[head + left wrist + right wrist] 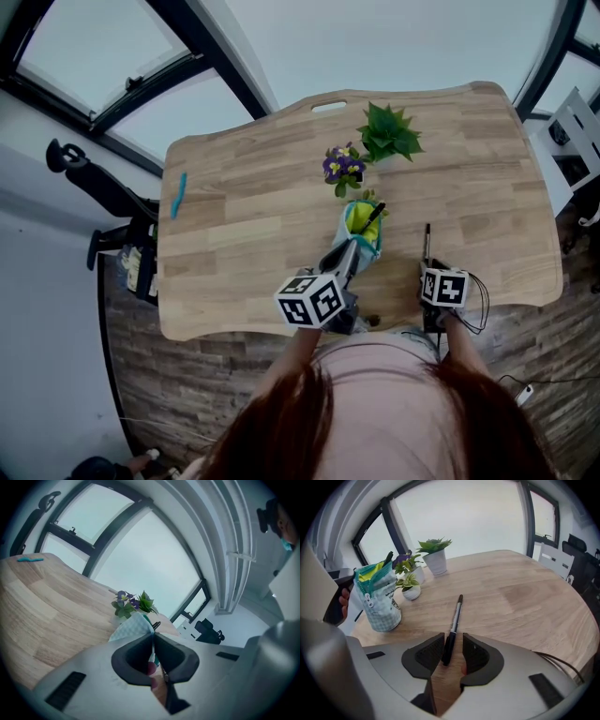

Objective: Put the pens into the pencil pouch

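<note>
Pouch (377,599): checked, upright on table (253,216), top open; side print too small to read. First pen (373,217): stands in pouch. Left gripper (153,641): clenched on pouch rim. Second pen (452,630): black, flat on table beside pouch, near end between parted jaws of right gripper (453,656), ungripped.

A green leafy plant (389,133) stands on the light wooden table (253,216). Little purple flowers (343,167) stand just beside that plant.
</note>
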A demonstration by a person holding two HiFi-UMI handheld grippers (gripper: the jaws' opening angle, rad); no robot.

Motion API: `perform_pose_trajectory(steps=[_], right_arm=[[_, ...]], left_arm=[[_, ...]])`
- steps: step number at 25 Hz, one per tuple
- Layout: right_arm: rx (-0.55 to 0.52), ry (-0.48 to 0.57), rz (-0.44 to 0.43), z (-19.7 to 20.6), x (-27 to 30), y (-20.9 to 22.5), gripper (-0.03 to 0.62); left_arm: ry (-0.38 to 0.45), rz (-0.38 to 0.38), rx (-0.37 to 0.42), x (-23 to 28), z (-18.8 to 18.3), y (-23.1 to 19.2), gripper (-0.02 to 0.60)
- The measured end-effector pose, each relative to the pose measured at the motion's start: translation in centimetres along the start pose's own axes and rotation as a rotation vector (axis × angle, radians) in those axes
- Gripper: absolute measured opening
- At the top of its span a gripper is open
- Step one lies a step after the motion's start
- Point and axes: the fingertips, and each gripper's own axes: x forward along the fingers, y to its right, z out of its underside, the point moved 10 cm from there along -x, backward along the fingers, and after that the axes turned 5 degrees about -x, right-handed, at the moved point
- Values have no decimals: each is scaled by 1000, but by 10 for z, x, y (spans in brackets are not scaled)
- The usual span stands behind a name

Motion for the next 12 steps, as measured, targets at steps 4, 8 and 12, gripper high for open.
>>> perform_pose_trajectory(steps=[4, 8, 12], right_arm=[[-9, 11, 50, 2, -1, 2, 54], [11, 14, 24, 3, -1, 5, 52], [22, 42, -12, 1, -5, 9, 51]], left_arm=[[-7, 3, 11, 0, 1, 2, 14], [-9, 2, 12, 0, 2, 2, 14], [-3, 0, 14, -1, 4, 2, 14]])
